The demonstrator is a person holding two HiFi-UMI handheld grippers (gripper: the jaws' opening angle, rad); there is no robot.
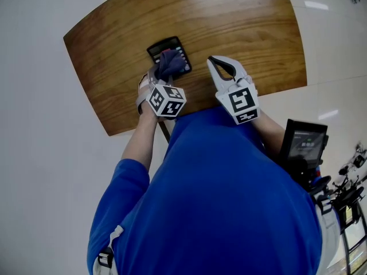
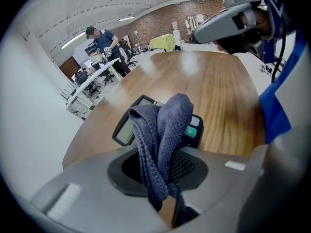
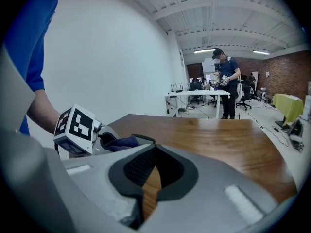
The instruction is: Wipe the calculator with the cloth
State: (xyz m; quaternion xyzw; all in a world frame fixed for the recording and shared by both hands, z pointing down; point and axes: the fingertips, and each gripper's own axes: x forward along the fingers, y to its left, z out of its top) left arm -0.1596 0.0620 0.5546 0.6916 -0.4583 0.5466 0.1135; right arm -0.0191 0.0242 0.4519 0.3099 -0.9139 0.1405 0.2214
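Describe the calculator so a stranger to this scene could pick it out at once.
Find the curved wooden table; towards the person's side of it, the left gripper holds a bluish-grey cloth. The calculator lies flat, partly hidden by that cloth: a dark slab with a grey screen and a green key, the only device on the tabletop.

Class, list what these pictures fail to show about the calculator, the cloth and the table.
1. The calculator keys: mostly covered by the cloth in the head view and left gripper view; those that show are too small to read.
2. Whether the cloth touches the calculator: no view settles it.
3. The table near edge: head view, partly hidden by the person's body.
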